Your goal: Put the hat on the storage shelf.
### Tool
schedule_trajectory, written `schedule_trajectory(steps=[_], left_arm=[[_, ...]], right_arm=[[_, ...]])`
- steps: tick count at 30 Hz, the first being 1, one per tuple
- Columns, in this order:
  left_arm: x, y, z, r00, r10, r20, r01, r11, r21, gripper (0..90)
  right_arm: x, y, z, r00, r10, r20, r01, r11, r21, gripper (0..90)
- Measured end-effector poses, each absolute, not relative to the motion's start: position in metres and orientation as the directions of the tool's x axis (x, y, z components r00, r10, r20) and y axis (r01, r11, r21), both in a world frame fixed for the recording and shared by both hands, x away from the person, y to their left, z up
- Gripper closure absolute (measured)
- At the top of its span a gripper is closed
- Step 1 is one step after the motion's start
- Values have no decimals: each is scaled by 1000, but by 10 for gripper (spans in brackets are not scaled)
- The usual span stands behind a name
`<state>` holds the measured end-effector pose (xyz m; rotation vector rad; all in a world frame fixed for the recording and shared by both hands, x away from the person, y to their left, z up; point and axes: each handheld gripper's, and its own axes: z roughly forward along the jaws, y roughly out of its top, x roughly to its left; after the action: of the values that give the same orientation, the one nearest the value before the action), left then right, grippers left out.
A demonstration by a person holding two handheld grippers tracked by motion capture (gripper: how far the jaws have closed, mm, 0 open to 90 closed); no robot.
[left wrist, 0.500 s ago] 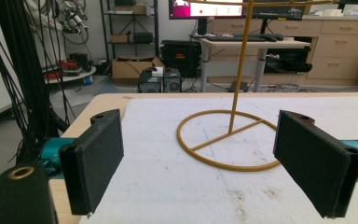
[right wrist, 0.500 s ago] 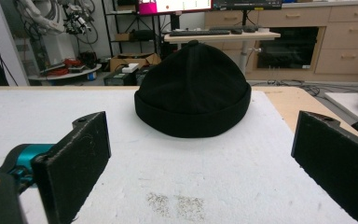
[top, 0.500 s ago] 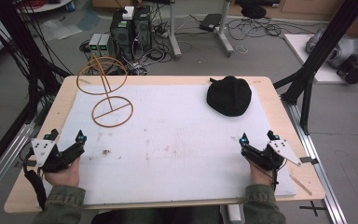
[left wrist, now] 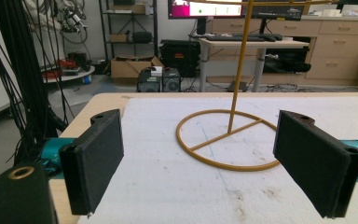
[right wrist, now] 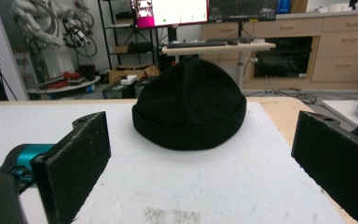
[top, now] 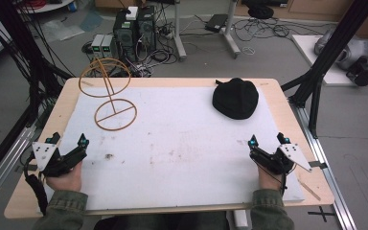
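Observation:
A black beanie hat [top: 235, 98] lies on the white mat [top: 182, 139] at the back right; the right gripper view has the hat [right wrist: 189, 105] straight ahead between the jaws. A yellow wire stand [top: 109, 93], a base ring and an upper ring joined by a thin post, stands at the back left; its base ring [left wrist: 227, 138] lies ahead in the left gripper view. My left gripper [top: 68, 141] rests open near the front left. My right gripper [top: 267, 140] rests open near the front right. Nothing is between either pair of jaws.
The mat covers most of a wooden table [top: 287, 103]. Black frame posts [top: 326, 57] stand at both sides. Computers [top: 134, 28], cables and a desk stand on the floor beyond the far edge. The mat's middle bears faint stains [top: 109, 156].

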<state>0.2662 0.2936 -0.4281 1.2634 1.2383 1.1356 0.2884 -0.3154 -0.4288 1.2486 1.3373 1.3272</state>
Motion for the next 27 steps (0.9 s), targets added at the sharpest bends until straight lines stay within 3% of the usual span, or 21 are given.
schedule_trajectory(steps=[13,21,27], left_arm=[[267,294,-429,36,999,-22,70,19,997,163],[266,291,-428,44,999,6,74,-9,997,163],[266,291,-428,42,999,5,76,-8,997,163]], right_arm=[[304,-318,-415,-120,990,75,71,-67,995,36],[322,-309,-397,-173,985,5,52,4,999,36],[343,-298,-395,-206,978,-15,94,35,995,36]])
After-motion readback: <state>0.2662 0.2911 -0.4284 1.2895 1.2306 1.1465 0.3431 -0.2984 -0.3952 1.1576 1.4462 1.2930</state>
